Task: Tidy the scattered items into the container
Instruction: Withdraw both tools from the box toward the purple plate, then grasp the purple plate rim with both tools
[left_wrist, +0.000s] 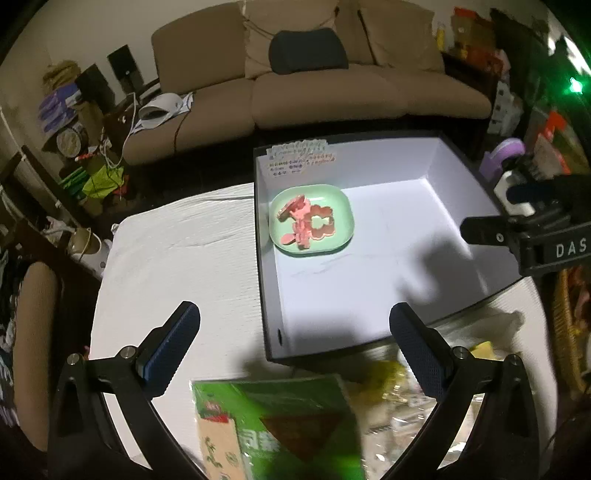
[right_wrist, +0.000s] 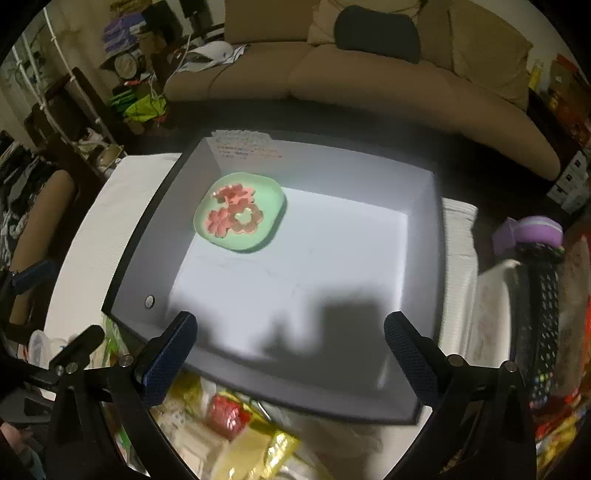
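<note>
The container is a black box with a white inside (left_wrist: 369, 162) (right_wrist: 332, 166) on a white-covered table. A green plate (left_wrist: 340, 206) (right_wrist: 273, 206) with pink flower-shaped cutters (left_wrist: 306, 221) (right_wrist: 232, 214) lies in the box's far left corner. My left gripper (left_wrist: 295, 325) stands open and empty above the box's near left corner and a green snack packet (left_wrist: 280, 424). My right gripper (right_wrist: 290, 325) is open and empty over the box's near edge. Below it lie a red packet (right_wrist: 225, 410) and a yellow packet (right_wrist: 258, 450). Clear and yellow wrappers (left_wrist: 399, 387) lie beside the green packet.
A tan sofa (left_wrist: 332, 92) with a dark cushion stands behind the table. A purple object (right_wrist: 535, 229) and a black dotted item (right_wrist: 543, 306) sit right of the box. White tablecloth (left_wrist: 177, 258) shows left of the box. Cluttered shelves fill the far left.
</note>
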